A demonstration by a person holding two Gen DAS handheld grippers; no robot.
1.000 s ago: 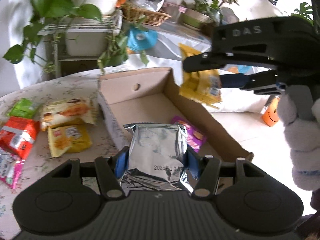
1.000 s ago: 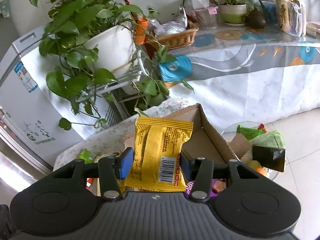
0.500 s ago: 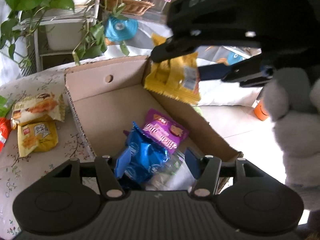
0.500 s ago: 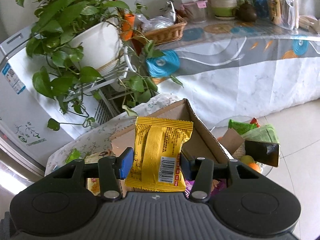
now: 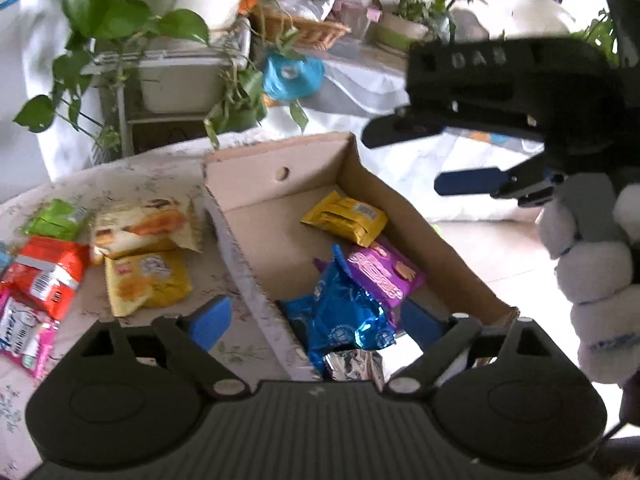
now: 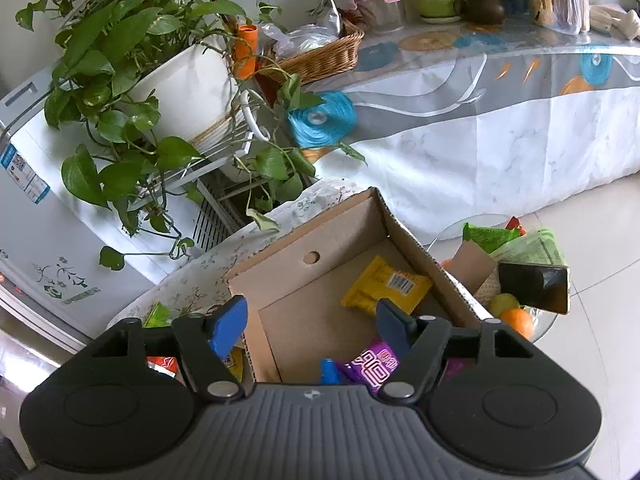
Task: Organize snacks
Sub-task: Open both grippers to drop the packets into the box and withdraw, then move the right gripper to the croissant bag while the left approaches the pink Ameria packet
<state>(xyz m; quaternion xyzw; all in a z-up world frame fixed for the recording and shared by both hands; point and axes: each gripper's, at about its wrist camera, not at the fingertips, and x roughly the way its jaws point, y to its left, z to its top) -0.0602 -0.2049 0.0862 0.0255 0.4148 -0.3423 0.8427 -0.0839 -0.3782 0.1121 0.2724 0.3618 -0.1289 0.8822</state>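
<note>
An open cardboard box [image 5: 248, 168] sits on the flowered tablecloth. Inside lie a yellow pack [image 5: 344, 222], a purple pack [image 5: 384, 276], a blue pack [image 5: 340, 316] and a silver foil pack [image 5: 352, 364] at the near end. My left gripper [image 5: 316, 320] hovers over the near end; its jaws are opening and grip nothing. My right gripper [image 5: 424, 156] hangs above the box's right wall. Its jaws are opening too, with nothing between them. In the right wrist view the right gripper [image 6: 310, 324] looks down on the box [image 6: 280, 272] and the yellow pack [image 6: 384, 288].
Left of the box lie loose snacks: a green pack [image 5: 56, 220], a red pack [image 5: 44, 276], a cream pastry pack [image 5: 144, 228], a yellow pack [image 5: 148, 280] and a pink one [image 5: 24, 332]. Potted plants [image 6: 132, 80] stand behind. A glass side table [image 6: 520, 312] with fruit stands right.
The left gripper let go of the silver foil pack, which now lies in the box. The right gripper released the yellow pack, which dropped to the box's far end. Both jaws spread.
</note>
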